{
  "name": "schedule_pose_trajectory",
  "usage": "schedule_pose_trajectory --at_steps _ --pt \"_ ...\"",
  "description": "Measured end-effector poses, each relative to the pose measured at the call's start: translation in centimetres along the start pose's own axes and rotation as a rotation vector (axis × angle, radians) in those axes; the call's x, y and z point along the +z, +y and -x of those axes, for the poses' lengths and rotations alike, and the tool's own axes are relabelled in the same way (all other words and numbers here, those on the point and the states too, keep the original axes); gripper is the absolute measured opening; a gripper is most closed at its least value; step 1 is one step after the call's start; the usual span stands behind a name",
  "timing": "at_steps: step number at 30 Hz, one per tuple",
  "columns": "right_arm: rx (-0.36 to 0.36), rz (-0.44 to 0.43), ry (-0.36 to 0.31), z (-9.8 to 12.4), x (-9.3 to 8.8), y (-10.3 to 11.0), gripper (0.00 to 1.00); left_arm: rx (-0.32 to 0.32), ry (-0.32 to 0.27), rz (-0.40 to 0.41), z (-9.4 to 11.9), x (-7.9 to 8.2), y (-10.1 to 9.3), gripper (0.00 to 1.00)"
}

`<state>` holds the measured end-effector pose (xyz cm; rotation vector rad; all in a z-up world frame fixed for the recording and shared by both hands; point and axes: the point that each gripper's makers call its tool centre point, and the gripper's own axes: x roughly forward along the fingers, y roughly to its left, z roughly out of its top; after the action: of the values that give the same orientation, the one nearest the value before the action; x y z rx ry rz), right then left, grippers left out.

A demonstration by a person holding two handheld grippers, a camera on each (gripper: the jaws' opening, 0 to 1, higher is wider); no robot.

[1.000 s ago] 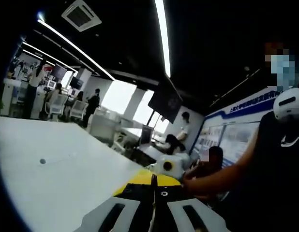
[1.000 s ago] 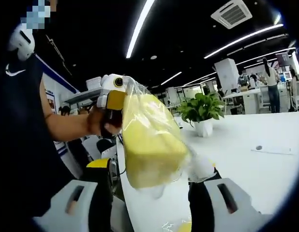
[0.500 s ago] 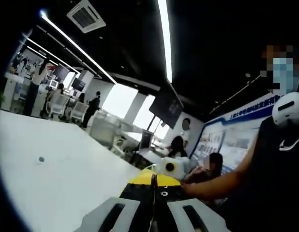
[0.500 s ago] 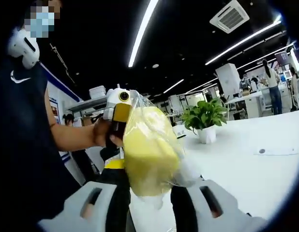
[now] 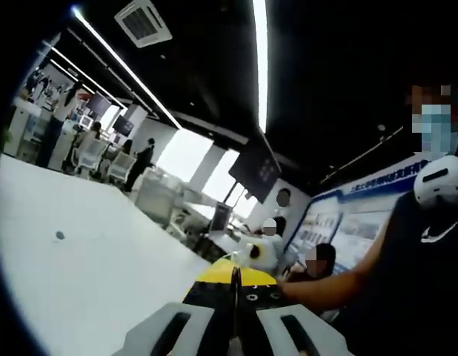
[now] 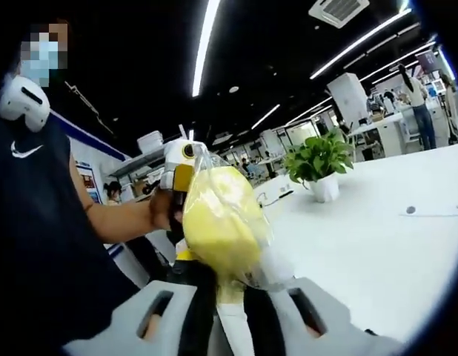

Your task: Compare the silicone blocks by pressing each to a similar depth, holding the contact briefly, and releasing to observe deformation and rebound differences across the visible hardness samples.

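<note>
1. Item: yellow silicone block (image 6: 220,222) in a clear plastic bag (image 6: 264,261), at centre of the right gripper view, held up off the white worktop (image 6: 377,245).
2. Right tool (image 6: 229,311): jaws drawn in close on the lower end of the bagged block, gripping it from both sides.
3. Left tool (image 6: 181,174): seen at centre left of the right gripper view behind the block's upper end, in the person's hand (image 6: 164,211). In the left gripper view, the left tool (image 5: 235,326) has its jaws together with no gap; whether bag film is pinched there cannot be told.
4. Handling, judged: light, soft, yielding. The rounded bulge above the jaws suggests it deforms readily. The bag film looks slick and loose, so the block may slide inside it. Best hold: across the block body, not the slack film.
5. Orientation: long axis runs bottom to top of the right gripper view, leaning slightly left; upper end towards the left tool, lower end between the right jaws.
6. Surroundings: potted plant (image 6: 319,163) on the worktop at right of the frame.
</note>
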<state>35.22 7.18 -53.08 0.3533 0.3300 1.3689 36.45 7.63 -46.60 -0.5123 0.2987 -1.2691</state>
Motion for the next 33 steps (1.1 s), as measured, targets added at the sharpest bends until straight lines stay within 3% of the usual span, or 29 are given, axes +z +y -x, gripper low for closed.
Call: schedule_pose_trajectory --at_steps 2,12,15,16,19,22,26,28,33 --pt "0.000 -0.040 0.023 0.0 -0.2 0.1 0.06 0.005 0.005 -0.007 0.0 0.0 0.1 0.00" --pt "0.026 0.019 0.059 -0.2 -0.5 0.5 0.01 0.016 0.023 -0.038 0.3 -0.3 0.1 0.00" --pt "0.023 0.029 0.079 -0.1 -0.6 0.5 0.01 0.035 0.036 -0.009 0.3 -0.4 0.4 0.00" --pt "0.023 0.031 0.084 -0.1 -0.5 0.6 0.00 0.034 0.034 -0.016 0.3 -0.4 0.4 0.00" --pt "0.022 0.046 0.095 0.2 -0.3 0.6 0.00 0.016 0.030 -0.152 0.1 -0.2 -0.1 0.00" --pt "0.024 0.047 0.107 0.4 -0.3 0.5 0.00 0.025 0.038 -0.129 0.0 -0.3 -0.1 0.00" --pt "0.016 0.065 0.126 0.1 -0.5 0.6 0.01 0.050 0.048 -0.182 0.2 -0.4 0.2 0.00" --pt "0.037 0.054 0.105 0.0 -0.3 1.0 0.01 0.007 0.024 -0.103 0.4 -0.1 -0.5 0.00" --pt "0.027 0.071 0.133 -0.3 -0.7 1.2 0.01 0.034 0.049 -0.187 0.8 -0.6 -0.2 0.00"
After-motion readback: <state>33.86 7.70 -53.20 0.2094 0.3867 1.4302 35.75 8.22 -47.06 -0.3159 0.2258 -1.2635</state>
